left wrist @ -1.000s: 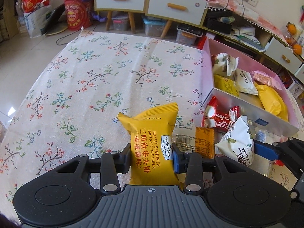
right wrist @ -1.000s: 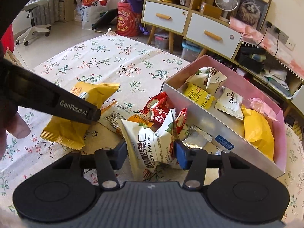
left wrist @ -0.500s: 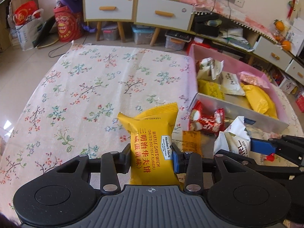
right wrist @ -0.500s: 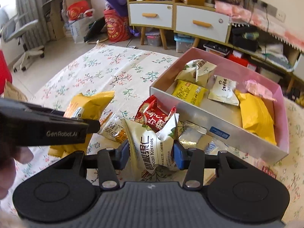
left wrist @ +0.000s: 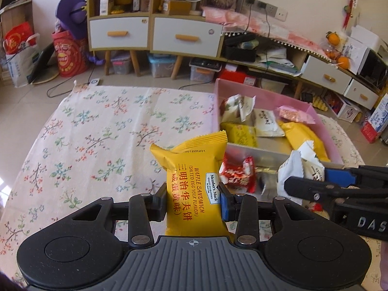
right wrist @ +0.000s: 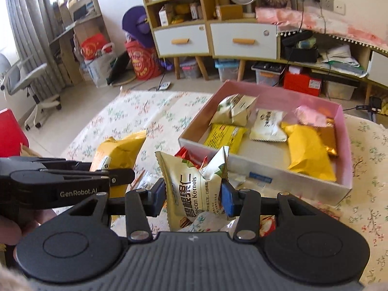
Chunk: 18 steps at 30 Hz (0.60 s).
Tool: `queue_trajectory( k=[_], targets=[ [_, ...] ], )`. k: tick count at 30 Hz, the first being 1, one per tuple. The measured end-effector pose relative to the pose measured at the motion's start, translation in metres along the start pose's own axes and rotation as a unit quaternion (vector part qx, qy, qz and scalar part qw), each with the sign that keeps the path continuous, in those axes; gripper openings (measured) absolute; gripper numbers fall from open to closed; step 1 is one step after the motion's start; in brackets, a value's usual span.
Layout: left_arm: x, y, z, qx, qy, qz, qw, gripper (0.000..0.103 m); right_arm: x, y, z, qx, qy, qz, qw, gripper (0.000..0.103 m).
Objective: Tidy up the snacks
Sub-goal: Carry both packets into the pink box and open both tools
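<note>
My left gripper [left wrist: 194,202] is shut on a yellow waffle sandwich pack [left wrist: 194,179] and holds it upright above the floral cloth. My right gripper [right wrist: 192,194] is shut on a cream pecan kernels pack [right wrist: 194,184], held above the loose snacks. That pack also shows in the left wrist view [left wrist: 298,169]. The pink box [right wrist: 271,92] lies ahead to the right and holds several snack packs. A red snack pack [left wrist: 238,173] lies just outside its near wall. The left gripper with the yellow pack [right wrist: 118,154] shows at the left of the right wrist view.
The floral tablecloth [left wrist: 101,140] stretches left of the box. Behind the table stand a drawer cabinet [left wrist: 155,32], storage bins and red bags [left wrist: 70,55] on the floor. An office chair [right wrist: 29,82] stands far left.
Both grippers have risen with their packs and tilted up, so more of the room shows. The box now sits lower and closer in both views.
</note>
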<state>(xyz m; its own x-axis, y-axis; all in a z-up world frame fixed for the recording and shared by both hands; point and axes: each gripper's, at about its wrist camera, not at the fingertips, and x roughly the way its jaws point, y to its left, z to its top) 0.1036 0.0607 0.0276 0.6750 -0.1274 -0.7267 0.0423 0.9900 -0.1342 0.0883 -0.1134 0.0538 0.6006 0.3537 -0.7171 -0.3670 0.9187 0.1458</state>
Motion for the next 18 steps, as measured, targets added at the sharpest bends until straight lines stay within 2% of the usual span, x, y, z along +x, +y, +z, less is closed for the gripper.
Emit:
queue_trajectory(
  k=[11, 18],
  targets=[
    [0.008, -0.032, 0.013, 0.004, -0.003, -0.022, 0.9997, 0.037, -0.023, -0.049, 0.015, 0.066, -0.054, -0.024, 0.996, 0.043],
    [0.019, -0.063, 0.042, 0.033, -0.03, -0.04, 0.9982, 0.037, -0.016, -0.088, 0.019, 0.125, -0.073, -0.046, 0.988, 0.043]
  ],
)
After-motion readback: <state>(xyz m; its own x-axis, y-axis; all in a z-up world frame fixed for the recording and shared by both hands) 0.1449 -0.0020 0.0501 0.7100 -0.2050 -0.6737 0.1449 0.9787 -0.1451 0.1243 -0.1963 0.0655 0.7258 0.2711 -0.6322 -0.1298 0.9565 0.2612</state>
